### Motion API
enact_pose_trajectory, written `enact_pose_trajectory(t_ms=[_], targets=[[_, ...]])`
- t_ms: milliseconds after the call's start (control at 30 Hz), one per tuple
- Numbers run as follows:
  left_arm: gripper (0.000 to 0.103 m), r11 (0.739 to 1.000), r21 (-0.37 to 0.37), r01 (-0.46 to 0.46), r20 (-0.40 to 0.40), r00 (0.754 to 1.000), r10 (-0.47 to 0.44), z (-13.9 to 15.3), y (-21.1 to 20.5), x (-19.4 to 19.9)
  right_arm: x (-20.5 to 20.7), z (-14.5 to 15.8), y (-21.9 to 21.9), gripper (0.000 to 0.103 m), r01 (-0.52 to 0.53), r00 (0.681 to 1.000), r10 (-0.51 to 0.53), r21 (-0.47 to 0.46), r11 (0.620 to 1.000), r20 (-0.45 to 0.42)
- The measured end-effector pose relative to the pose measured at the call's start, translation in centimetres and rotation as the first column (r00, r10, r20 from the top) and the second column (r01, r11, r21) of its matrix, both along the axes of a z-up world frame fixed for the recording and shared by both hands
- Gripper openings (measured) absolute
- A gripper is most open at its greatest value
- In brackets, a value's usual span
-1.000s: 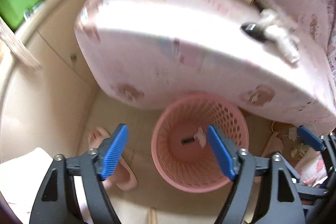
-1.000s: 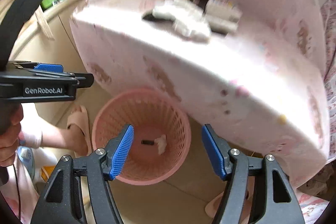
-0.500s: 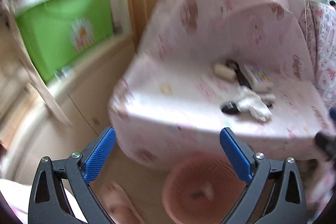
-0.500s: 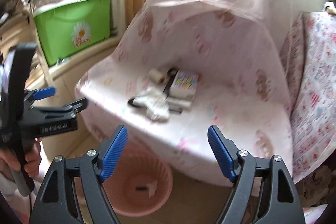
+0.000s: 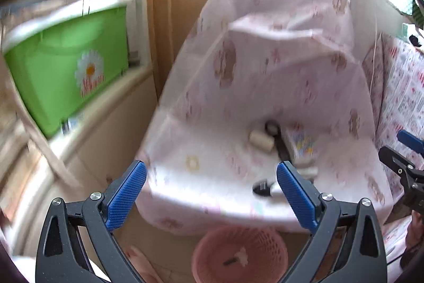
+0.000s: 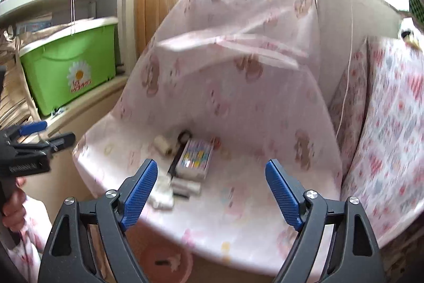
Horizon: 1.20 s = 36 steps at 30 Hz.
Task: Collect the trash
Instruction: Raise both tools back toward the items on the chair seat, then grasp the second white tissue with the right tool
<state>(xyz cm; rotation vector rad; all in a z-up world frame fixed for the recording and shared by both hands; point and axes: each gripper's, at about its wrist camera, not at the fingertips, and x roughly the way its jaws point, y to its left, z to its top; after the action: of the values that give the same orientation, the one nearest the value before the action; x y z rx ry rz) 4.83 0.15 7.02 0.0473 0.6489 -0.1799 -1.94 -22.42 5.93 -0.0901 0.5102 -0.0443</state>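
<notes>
Left wrist view: left gripper (image 5: 210, 188) hangs wide open and empty over the pink basket (image 5: 239, 253) (couple of scraps inside), while the right wrist view has the right gripper (image 6: 212, 191) spread open too, above crumpled tissue (image 6: 161, 190) on the pink-covered seat (image 6: 238, 203).

Both wrist views face forward, tilted down, near covered chair (image 5: 265, 97) (image 6: 238, 97). Shared: seat clutter at centre, green bin (image 5: 66, 65) (image 6: 69, 68) upper left, basket (image 5: 238, 253) (image 6: 164, 261) at bottom edge.
</notes>
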Motion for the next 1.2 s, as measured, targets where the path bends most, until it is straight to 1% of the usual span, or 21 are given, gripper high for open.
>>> enact_pose_trajectory(t_ms=[67, 133, 233, 300, 367, 433, 533, 600, 633, 700, 800, 833, 900, 967, 1000, 1100, 1133, 1167, 1200], targets=[[0.098, 1.000, 0.019, 0.012, 0.050, 0.999, -0.013, 1.7, -0.4, 0.4, 0.8, 1.3, -0.2, 0.088, 0.000, 1.000, 0.000, -0.012, 1.000, 0.031], [0.098, 0.999, 0.019, 0.028, 0.074, 0.997, -0.029, 2.8, -0.6, 1.0, 1.6, 2.0, -0.5, 0.088, 0.013, 0.998, -0.013, -0.002, 1.000, 0.060], [0.098, 1.000, 0.006, 0.024, 0.086, 0.996, -0.025, 2.9, -0.7, 1.7, 2.5, 1.6, -1.1, 0.089, 0.029, 0.996, -0.032, 0.035, 0.999, 0.086], [0.099, 1.000, 0.002, 0.016, 0.083, 0.996, -0.016, 1.7, -0.7, 1.9, 3.1, 0.3, -1.6, 0.090, 0.050, 0.996, -0.054, 0.060, 0.997, 0.073], [0.099, 1.000, -0.002, -0.007, 0.061, 0.998, 0.007, -0.4, -0.5, 2.1, 4.2, -1.4, -2.0, 0.090, 0.056, 0.998, -0.056, 0.072, 0.996, 0.007], [0.099, 1.000, 0.002, -0.014, 0.021, 1.000, 0.014, -2.8, -0.6, 2.5, 5.3, -2.8, -2.3, 0.090, 0.054, 0.997, -0.050, 0.058, 0.997, -0.054], [0.098, 0.998, 0.054, -0.033, -0.048, 0.998, 0.035, -5.8, -0.9, 3.5, 6.1, -3.9, -2.9, 0.090, 0.073, 0.993, -0.065, 0.081, 0.994, -0.097], [0.090, 0.999, 0.042, -0.021, -0.076, 0.997, 0.024, -6.7, -0.8, 3.8, 6.5, -4.5, -3.3, 0.090, 0.073, 0.991, -0.059, 0.119, 0.990, -0.120], [0.084, 0.999, 0.045, -0.021, -0.083, 0.996, 0.025, -6.9, -0.8, 3.9, 6.6, -4.8, -3.5, 0.090, 0.073, 0.990, -0.057, 0.127, 0.989, -0.129], [0.082, 0.999, 0.048, -0.013, -0.107, 0.994, 0.018, -7.4, -1.0, 4.2, 6.8, -5.5, -3.6, 0.090, 0.071, 0.987, -0.051, 0.134, 0.988, -0.151], [0.078, 0.999, 0.038, 0.001, -0.150, 0.989, 0.005, -8.0, -1.3, 4.5, 7.3, -7.1, -3.1, 0.090, 0.061, 0.978, -0.030, 0.143, 0.988, -0.207], [0.078, 0.999, 0.048, -0.002, -0.162, 0.987, 0.010, -8.2, -1.3, 4.6, 7.6, -7.6, -2.7, 0.090, 0.043, 0.973, -0.007, 0.151, 0.988, -0.230], [0.072, 0.997, 0.074, -0.007, -0.181, 0.983, 0.020, -8.5, -1.5, 4.7, 8.3, -8.7, -1.6, 0.090, -0.005, 0.959, 0.049, 0.157, 0.988, -0.279], [0.056, 0.996, 0.090, 0.005, -0.209, 0.978, 0.014, -8.8, -1.7, 4.9, 8.6, -9.4, -0.6, 0.090, -0.015, 0.954, 0.062, 0.157, 0.987, -0.293], [0.054, 0.996, 0.087, 0.010, -0.220, 0.975, 0.009, -8.9, -1.6, 4.9, 8.7, -9.8, 0.0, 0.090, -0.020, 0.953, 0.067, 0.158, 0.987, -0.297], [0.054, 0.998, 0.070, -0.010, -0.219, 0.975, 0.025, -8.7, -1.1, 4.7, 8.7, -10.9, 2.2, 0.090, -0.066, 0.946, 0.105, 0.135, 0.989, -0.306], [0.054, 0.997, 0.072, -0.016, -0.209, 0.978, 0.031, -8.5, -0.9, 4.7, 8.6, -11.1, 3.0, 0.088, -0.090, 0.945, 0.123, 0.121, 0.989, -0.304], [0.054, 0.997, 0.076, -0.022, -0.198, 0.980, 0.036, -8.4, -0.8, 4.6, 8.5, -11.3, 3.6, 0.083, -0.110, 0.944, 0.139, 0.111, 0.988, -0.300], [0.054, 0.996, 0.081, -0.029, -0.187, 0.981, 0.044, -8.3, -0.6, 4.6, 8.4, -11.6, 4.3, 0.080, -0.133, 0.941, 0.159, 0.104, 0.986, -0.298]])
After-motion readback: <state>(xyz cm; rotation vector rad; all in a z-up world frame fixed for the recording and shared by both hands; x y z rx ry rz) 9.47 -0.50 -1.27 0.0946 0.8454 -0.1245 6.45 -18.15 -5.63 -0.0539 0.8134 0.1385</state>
